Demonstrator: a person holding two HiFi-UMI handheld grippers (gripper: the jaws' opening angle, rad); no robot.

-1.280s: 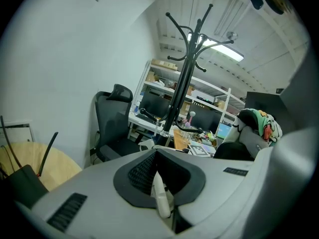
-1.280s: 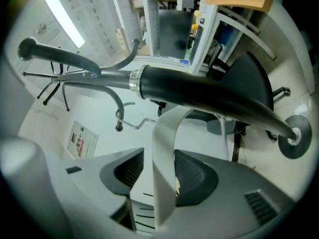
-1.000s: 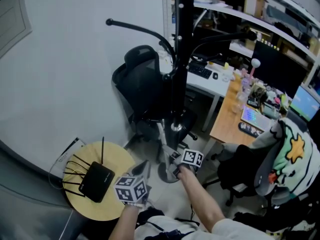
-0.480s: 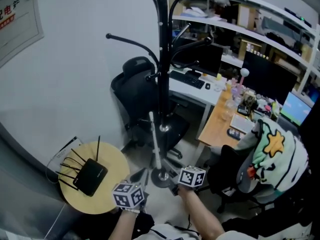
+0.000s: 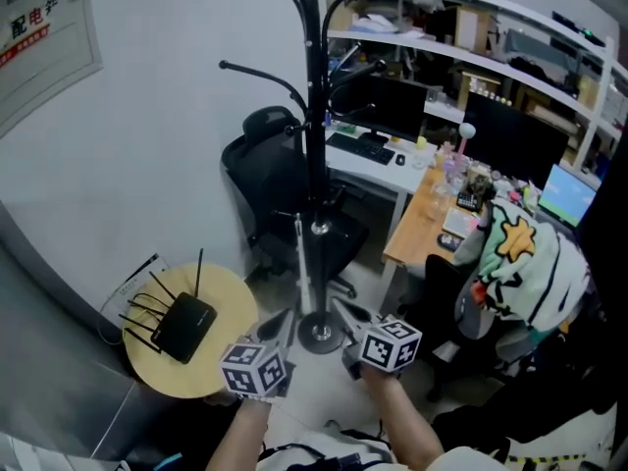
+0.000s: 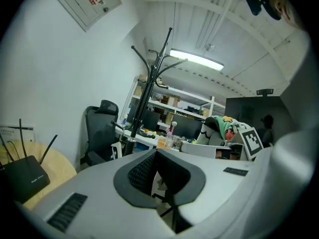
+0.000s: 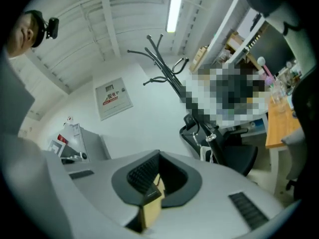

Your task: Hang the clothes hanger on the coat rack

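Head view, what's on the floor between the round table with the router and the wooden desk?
The coat rack's round base, its pole rising from it, seen in the head view.

A black router [image 5: 183, 327] lies on a round wooden table [image 5: 228, 300] near a black office chair [image 5: 257, 165].

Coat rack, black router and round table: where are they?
coat rack [image 5: 314, 165], head view, its black pole
router [image 5: 183, 328], head view, its flat body
round table [image 5: 234, 304], head view, bare top near the edge
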